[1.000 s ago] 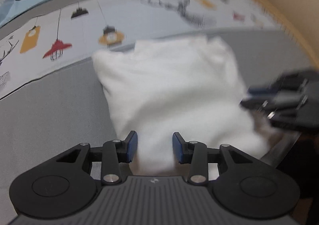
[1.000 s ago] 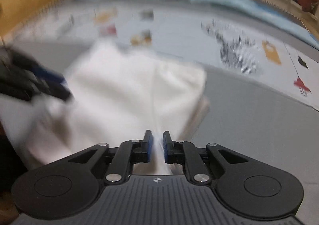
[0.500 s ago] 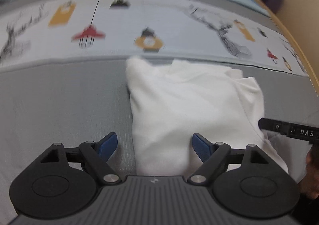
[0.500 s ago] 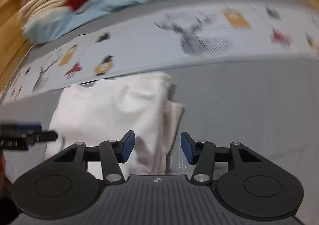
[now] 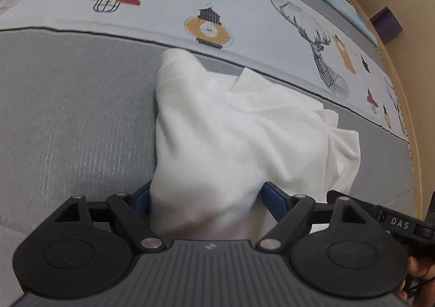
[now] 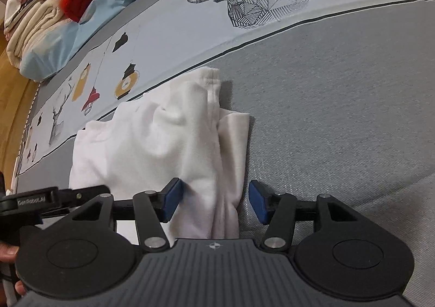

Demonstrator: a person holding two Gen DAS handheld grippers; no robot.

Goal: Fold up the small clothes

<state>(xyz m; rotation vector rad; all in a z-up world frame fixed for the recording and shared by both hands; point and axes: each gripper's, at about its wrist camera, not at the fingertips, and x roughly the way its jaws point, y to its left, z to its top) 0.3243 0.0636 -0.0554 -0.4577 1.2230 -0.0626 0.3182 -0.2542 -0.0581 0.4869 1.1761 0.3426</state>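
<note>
A small white garment (image 5: 239, 138) lies folded on the grey bedspread (image 5: 68, 122). My left gripper (image 5: 206, 202) is open, its blue pads either side of the garment's near left corner, which bulges up between them. In the right wrist view the white garment (image 6: 163, 141) shows a folded edge along its right side. My right gripper (image 6: 214, 202) is open, its pads straddling the garment's near right edge. Each gripper's body shows at the edge of the other's view.
The printed bed sheet (image 5: 244, 8) with lamps and deer runs behind the garment. A pile of folded clothes, cream and red (image 6: 54, 0), lies on a light blue pillow at the far left. A wooden bed frame (image 5: 402, 106) borders the right.
Both grippers were shut or nearly shut on the garment a second ago; they have opened wide and let it go. Both have moved closer to the garment's near edge.
</note>
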